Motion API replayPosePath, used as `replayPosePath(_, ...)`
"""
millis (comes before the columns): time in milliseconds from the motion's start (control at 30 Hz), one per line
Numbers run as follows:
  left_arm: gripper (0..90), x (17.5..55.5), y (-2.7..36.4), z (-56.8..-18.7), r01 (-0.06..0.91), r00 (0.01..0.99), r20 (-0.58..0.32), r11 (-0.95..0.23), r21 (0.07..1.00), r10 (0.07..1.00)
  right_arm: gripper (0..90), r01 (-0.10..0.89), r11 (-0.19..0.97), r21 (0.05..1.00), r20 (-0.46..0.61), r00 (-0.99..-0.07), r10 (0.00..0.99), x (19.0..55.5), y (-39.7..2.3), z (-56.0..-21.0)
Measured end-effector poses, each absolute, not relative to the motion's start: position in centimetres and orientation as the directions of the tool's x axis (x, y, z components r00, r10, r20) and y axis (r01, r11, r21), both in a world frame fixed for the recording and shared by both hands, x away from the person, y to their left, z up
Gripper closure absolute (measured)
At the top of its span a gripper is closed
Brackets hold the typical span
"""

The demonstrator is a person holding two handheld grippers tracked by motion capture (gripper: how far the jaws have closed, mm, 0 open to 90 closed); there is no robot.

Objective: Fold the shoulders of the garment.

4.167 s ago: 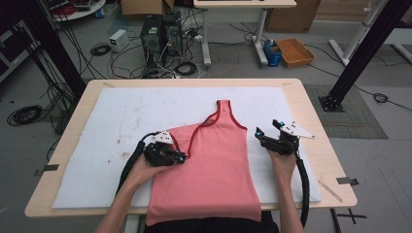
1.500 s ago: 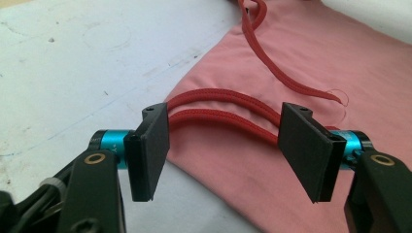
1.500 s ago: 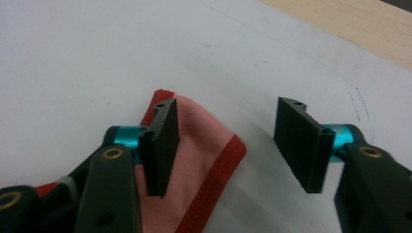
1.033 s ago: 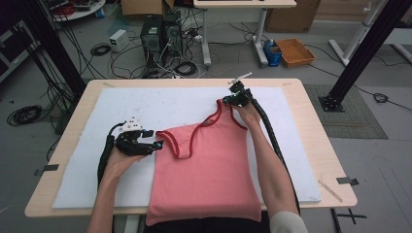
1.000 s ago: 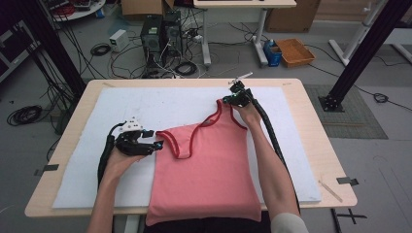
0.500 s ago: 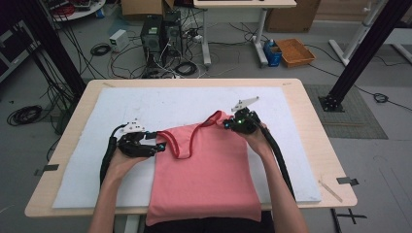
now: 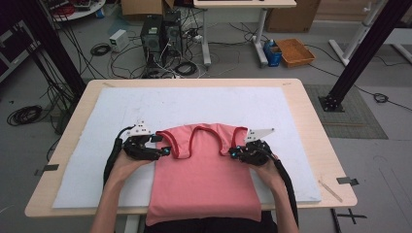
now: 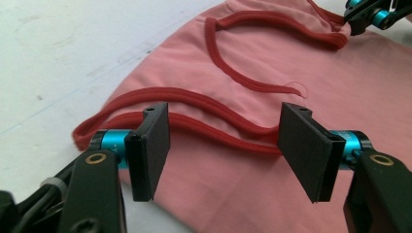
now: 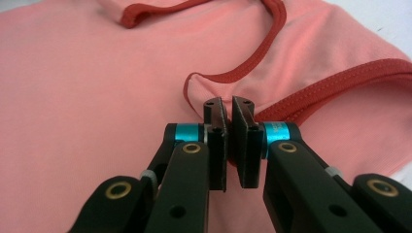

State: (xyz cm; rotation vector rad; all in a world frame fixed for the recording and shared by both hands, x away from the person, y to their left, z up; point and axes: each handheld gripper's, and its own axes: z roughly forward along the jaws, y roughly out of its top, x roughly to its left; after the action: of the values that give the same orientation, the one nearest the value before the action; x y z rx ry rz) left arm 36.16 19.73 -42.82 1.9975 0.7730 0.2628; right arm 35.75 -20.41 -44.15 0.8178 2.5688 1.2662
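Pink tank top [image 7: 204, 179] lay flat on the white mat [image 7: 145, 104] of the wooden table [image 7: 311, 126], near the middle, long axis running near-to-far, hem hanging over the near edge and its strap end doubled toward the near side; that first fold of the top end looked made, with the remaining folds left to do. Right gripper [image 7: 235, 153] was clamped on the right shoulder strap [image 9: 228, 80]; left gripper [image 8: 223, 150] stood wide open over the left strap [image 8: 194, 104], pinching nothing.
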Motion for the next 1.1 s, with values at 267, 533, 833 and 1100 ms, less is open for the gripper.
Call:
replayPosePath(267, 36.8, 35.6, 19.3, -42.9, 0.399, 0.809, -0.145, -0.352, 0.846, 0.569, 83.9, 0.405, 0.530, 0.745, 0.080, -0.843, 0.532, 34.7, -20.4, -44.8)
replayPosePath(533, 38.0, 35.5, 17.3, -43.3, 0.366, 0.854, -0.140, -0.386, 0.847, 0.502, 52.8, 0.355, 0.496, 0.792, 0.046, -0.845, 0.532, 33.6, -20.3, -43.5)
replayPosePath(833, 38.8, 36.0, 14.7, -44.3, 0.354, 0.866, -0.104, -0.452, 0.819, 0.490, 51.5, 0.367, 0.507, 0.780, 0.052, -0.845, 0.532, 34.0, -19.5, -44.2)
replayPosePath(1100, 72.0, 36.1, 14.3, -44.9, 0.359, 0.871, -0.089, -0.502, 0.787, 0.483, 73.0, 0.391, 0.522, 0.758, 0.066, -0.843, 0.534, 34.5, -19.3, -45.0)
